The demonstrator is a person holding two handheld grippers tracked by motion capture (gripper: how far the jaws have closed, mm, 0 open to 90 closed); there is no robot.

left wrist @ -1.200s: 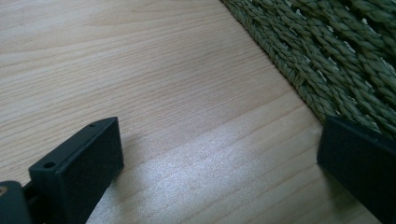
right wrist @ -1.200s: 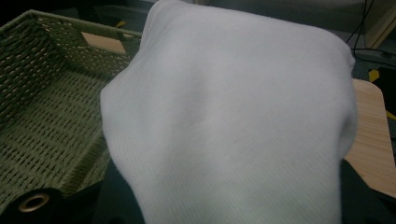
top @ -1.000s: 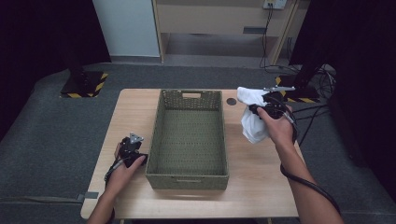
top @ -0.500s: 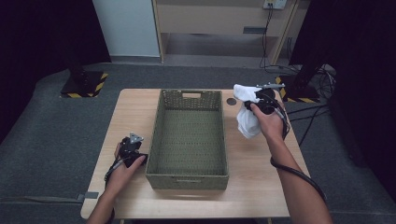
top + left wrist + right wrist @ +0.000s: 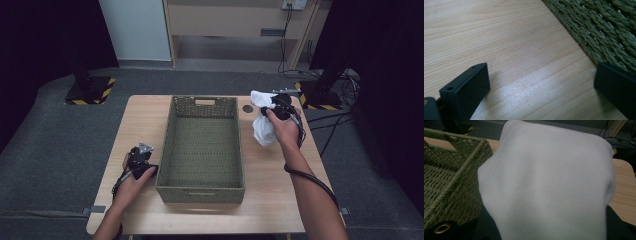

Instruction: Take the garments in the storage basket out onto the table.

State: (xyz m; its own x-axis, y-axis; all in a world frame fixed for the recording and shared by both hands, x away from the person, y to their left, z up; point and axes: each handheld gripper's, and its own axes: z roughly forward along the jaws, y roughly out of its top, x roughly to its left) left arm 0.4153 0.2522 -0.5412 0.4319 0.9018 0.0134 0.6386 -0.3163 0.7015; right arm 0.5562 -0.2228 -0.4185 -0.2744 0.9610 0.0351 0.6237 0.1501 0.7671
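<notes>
A white cloth [image 5: 262,129] hangs off the table at the right of a green woven basket [image 5: 203,144], with my right gripper [image 5: 276,105] shut on its top. In the right gripper view the cloth [image 5: 549,182] drapes over the jaws and hides them, with the basket's corner [image 5: 454,170] at the left. My left gripper [image 5: 141,159] rests on the table by the basket's left wall. In the left gripper view it [image 5: 541,87] is open over bare wood, nothing between the jaws, and the basket's woven wall [image 5: 604,27] runs at the upper right.
The wooden table [image 5: 140,120] has a round cable hole [image 5: 248,108] near the basket's far right corner. Grey carpet surrounds the table. Cables [image 5: 345,120] and a stand base [image 5: 320,97] lie on the floor at the right.
My right gripper has carried the white cloth left, closer to the basket's right wall. The left gripper has stayed put.
</notes>
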